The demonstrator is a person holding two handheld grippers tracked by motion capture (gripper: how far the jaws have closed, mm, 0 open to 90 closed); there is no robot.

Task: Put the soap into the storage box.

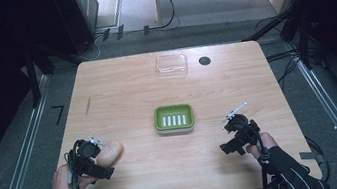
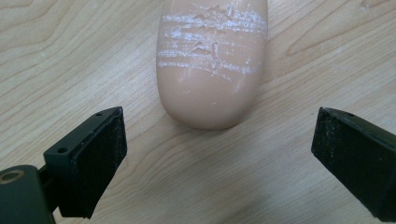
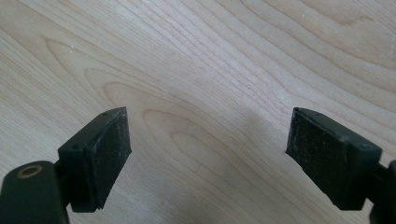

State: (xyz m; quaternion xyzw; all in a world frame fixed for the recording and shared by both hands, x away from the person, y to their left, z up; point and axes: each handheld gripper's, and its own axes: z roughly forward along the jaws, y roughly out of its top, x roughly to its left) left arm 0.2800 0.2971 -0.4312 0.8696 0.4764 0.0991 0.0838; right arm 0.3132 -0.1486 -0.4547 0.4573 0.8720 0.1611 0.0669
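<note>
- pale wood-grain tabletop (image 1: 126, 93) carries everything, with grey floor, dark stands and trailing cables around it.
- left gripper (image 2: 219, 147): its jaws stand wide apart and hold nothing, one at each lower side of the left gripper view, with bare wood between them.
- just ahead of those jaws lies a peach-coloured rounded bar (image 2: 212, 65); its blunt near end points into the gap but stops short of the jaw tips, touching neither. white scuffed streaks cross its top.
- in the high view the same bar (image 1: 110, 151) lies flat at the near left of the tabletop, just beside the left gripper (image 1: 96, 148), which the person's left hand (image 1: 63, 181) holds.
- right gripper (image 3: 208, 144): its jaws are also spread wide and empty, over bare wood.
- in the high view the right gripper (image 1: 233, 117) sits at the near right, held by the person's right hand (image 1: 262, 146) in a dark sleeve, well apart from the bar.
- between the two grippers, near the middle of the tabletop, stands a green dish (image 1: 174, 118) with a row of pale slots in its floor.
- at the far edge lies a clear plastic lid or box (image 1: 171, 65); which of the two i cannot tell. a small dark round spot (image 1: 204, 61) sits just beside it.
</note>
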